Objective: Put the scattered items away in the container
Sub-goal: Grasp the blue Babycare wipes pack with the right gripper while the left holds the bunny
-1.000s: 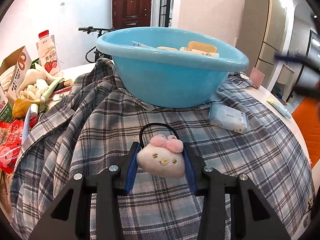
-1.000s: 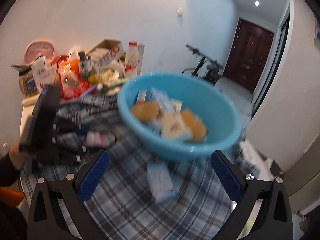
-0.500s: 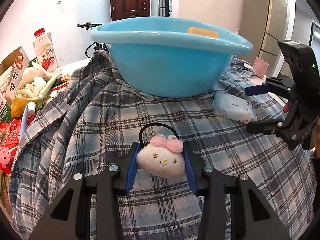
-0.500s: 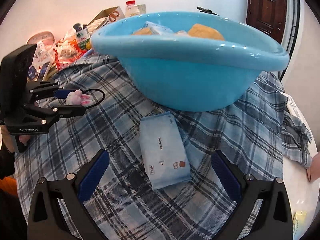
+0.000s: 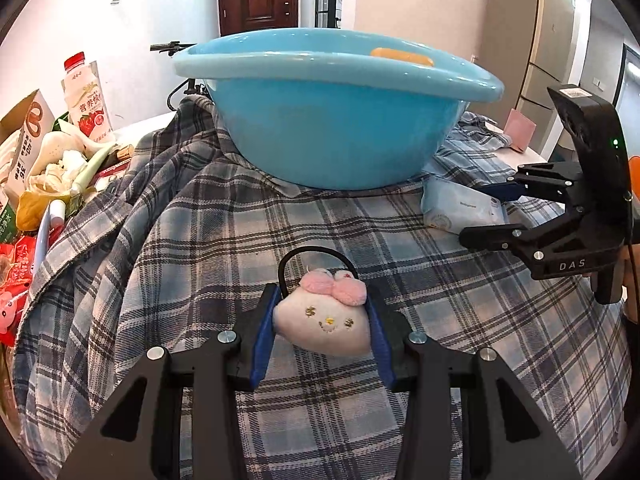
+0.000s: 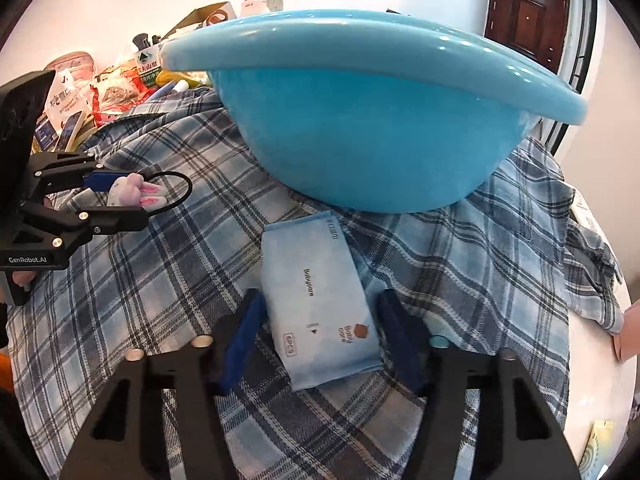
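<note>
Plush, pale and squashy, the little cat-face charm [image 5: 322, 326] with its pink bow sits pinched between the blue pads of the left hand-held gripper [image 5: 322, 328], raised a little above the plaid shirt [image 5: 192, 248] spread over the worktop; its black elastic loop [image 5: 316, 254] sticks out ahead of the fingertips. It looks feather-light and compressible, so a squeeze across its body should hold it, though the loop could snag on a rim. Behind it, at the centre, the blue basin [image 5: 336, 128] rests on the shirt, an orange item just showing over its edge. To the right, touching the basin's foot, lies the pale blue wipes pack [image 6: 320, 304], flat and soft-sided, probably light but slick in its film wrapper and liable to buckle. The right hand-held gripper [image 6: 320, 344] is spread wide, its pads straddling the pack's near end without visibly touching it. Taking hold across the pack's short width, low near the cloth, seems the safest grip, with care not to pinch the shirt too.
</note>
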A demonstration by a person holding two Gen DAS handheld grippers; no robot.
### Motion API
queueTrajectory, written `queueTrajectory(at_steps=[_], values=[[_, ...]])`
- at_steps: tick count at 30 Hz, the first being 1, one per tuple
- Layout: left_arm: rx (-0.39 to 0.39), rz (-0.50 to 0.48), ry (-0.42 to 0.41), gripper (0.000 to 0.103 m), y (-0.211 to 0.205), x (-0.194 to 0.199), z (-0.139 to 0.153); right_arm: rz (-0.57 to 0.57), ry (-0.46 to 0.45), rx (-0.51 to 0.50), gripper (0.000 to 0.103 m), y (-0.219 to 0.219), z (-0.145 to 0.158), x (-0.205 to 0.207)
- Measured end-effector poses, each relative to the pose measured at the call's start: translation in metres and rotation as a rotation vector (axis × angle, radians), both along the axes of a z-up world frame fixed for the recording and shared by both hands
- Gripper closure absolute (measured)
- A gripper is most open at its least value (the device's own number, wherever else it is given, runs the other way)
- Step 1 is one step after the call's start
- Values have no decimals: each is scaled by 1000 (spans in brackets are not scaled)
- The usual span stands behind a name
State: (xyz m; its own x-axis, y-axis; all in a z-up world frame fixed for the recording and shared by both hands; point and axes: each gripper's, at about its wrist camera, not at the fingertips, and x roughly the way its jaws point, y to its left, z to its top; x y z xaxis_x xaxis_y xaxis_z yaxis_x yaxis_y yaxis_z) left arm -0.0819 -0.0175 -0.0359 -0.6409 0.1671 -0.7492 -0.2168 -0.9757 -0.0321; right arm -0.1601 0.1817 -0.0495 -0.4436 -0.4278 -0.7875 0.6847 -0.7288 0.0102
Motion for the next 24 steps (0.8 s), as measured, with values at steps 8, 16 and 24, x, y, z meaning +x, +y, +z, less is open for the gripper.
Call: queueTrajectory(at_steps=[8, 16, 24], values=[[12, 12, 4, 62, -3, 0, 1, -20, 52, 51, 56, -8, 8, 7], [18, 8, 10, 62, -4, 1, 4, -67, 84, 77, 58, -2, 26, 22], [36, 1, 19, 62, -4, 3, 7, -110, 93, 124, 60, 16, 42, 52]])
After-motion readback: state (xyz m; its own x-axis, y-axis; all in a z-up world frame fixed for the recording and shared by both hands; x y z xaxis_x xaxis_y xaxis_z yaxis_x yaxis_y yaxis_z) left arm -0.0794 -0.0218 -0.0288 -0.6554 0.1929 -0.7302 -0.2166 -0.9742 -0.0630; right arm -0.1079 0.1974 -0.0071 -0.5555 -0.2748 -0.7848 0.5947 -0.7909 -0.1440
